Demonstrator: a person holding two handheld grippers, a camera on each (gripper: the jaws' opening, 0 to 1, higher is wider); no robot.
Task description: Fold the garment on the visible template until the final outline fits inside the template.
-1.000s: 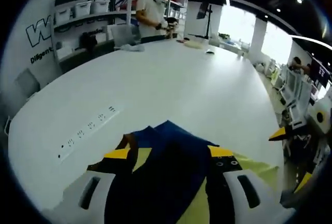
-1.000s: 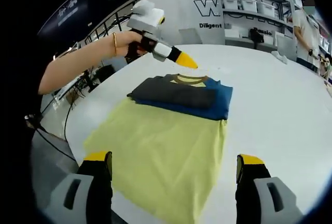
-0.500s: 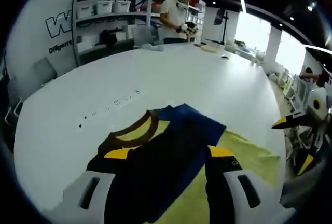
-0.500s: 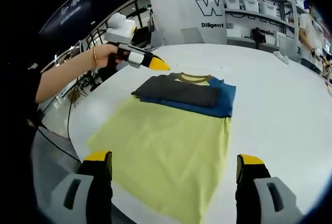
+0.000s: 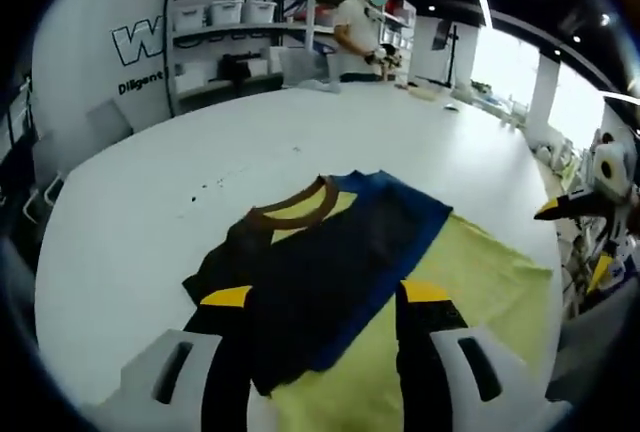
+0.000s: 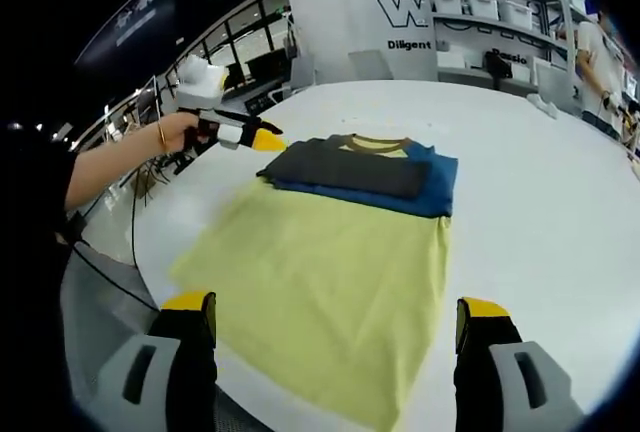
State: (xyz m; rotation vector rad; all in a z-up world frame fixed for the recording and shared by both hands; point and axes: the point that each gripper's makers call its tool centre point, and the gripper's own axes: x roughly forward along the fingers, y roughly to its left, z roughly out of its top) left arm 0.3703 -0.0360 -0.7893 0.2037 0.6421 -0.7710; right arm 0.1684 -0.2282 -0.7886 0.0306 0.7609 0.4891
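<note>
White round counter [image 6: 560,202], shelves [image 5: 240,37] behind; yellow T-shirt [image 6: 330,272] partly folded. Left hand-held gripper [image 6: 262,138] hovers beside collar, jaws apart; right hand-held gripper [image 6: 335,324] open, empty.

garment [image 6: 330,252]: flat on table [image 6: 560,212], folded sleeves stacked on its far collar end | left gripper [image 6: 262,138]: just beside the garment's far-left corner, above the table | right gripper [image 5: 560,208]: right of the garment, beyond the table edge | shelving [image 5: 240,37]: behind the table, person [image 5: 360,37] beside it
</note>
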